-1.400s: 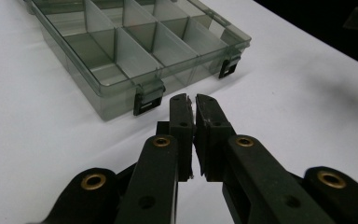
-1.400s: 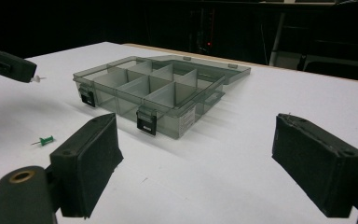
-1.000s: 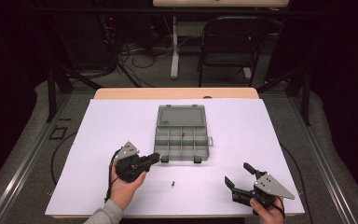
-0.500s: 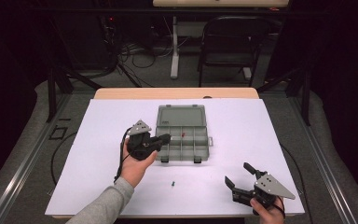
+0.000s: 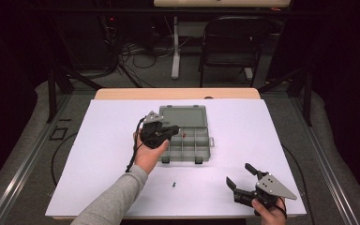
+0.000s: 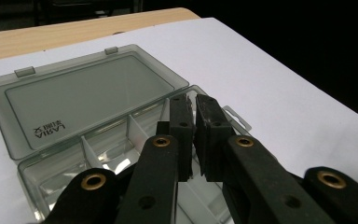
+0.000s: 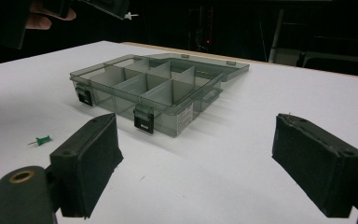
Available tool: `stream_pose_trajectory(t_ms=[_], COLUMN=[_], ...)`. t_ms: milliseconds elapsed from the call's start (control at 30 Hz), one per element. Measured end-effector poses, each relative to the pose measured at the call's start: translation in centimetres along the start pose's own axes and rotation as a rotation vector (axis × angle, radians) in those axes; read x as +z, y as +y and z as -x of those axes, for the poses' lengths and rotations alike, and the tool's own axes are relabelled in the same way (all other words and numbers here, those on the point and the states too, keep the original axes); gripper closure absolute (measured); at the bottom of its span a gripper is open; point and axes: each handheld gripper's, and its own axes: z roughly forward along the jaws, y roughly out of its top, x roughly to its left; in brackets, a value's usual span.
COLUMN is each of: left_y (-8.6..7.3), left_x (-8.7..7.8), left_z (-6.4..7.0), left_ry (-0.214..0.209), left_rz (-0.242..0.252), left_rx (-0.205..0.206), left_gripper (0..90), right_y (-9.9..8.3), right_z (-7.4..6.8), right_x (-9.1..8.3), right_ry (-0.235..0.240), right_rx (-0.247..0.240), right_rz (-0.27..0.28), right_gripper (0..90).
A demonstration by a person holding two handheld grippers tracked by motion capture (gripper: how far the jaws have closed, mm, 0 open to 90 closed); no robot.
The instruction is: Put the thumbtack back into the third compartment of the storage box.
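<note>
A white pushpin [image 7: 129, 16] is held pinched in the left gripper [image 5: 170, 131] over the open grey plastic compartment box [image 5: 186, 139]; a green pushpin [image 5: 173, 183] is left on the tabletop [image 5: 262, 136], the right gripper [image 5: 242, 176] spread wide.

We see the open box [image 5: 183, 136] in the middle of the table [image 5: 272, 126], its lid lying flat behind the compartments. A pin [image 5: 173, 184] lies in front of it, and our right gripper [image 5: 242, 176] sits right of the pin.

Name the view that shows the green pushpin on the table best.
The right gripper view: the green pushpin lies close, its head and pin distinct on the white table. The high view shows only a tiny speck.
</note>
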Motion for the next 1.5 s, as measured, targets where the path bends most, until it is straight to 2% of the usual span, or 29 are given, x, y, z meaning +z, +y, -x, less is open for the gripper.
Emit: stream_pose_trajectory(t_ms=[333, 533, 700, 867, 1167, 1367, 1500], left_y=[-0.5, -1.1, -1.5, -1.8, -2.1, -2.1, -2.1], left_x=[3.2, 4.5, 5.5, 6.0, 6.6, 6.7, 6.7], left_z=[-0.2, -0.2, -0.3, -0.4, -0.5, -0.6, -0.7], left_ry=[0.036, 0.043, 0.054, 0.058, 0.071, 0.072, 0.074], left_rz=[-0.045, -0.076, -0.098, -0.112, -0.134, -0.13, -0.125], left_rx=[-0.005, 0.009, 0.006, -0.005, 0.012, 0.006, 0.028], left_gripper=[85.9, 85.9, 85.8, 85.8, 85.7, 84.9, 74.2], right_y=[0.0, 0.0, 0.0, 0.0, 0.0, 0.0, 0.0], right_z=[0.0, 0.0, 0.0, -0.1, -0.1, -0.1, -0.1], right_x=[0.1, 0.0, 0.1, 0.1, 0.1, 0.1, 0.1], right_ry=[0.005, 0.004, 0.006, 0.007, 0.01, 0.011, 0.01], right_rx=[0.001, -0.002, -0.005, -0.004, -0.006, -0.007, -0.007], right_rz=[0.001, -0.001, -0.001, -0.002, -0.003, -0.002, -0.002], right_gripper=[14.3, 14.3, 14.3, 14.3, 14.3, 14.3, 14.3])
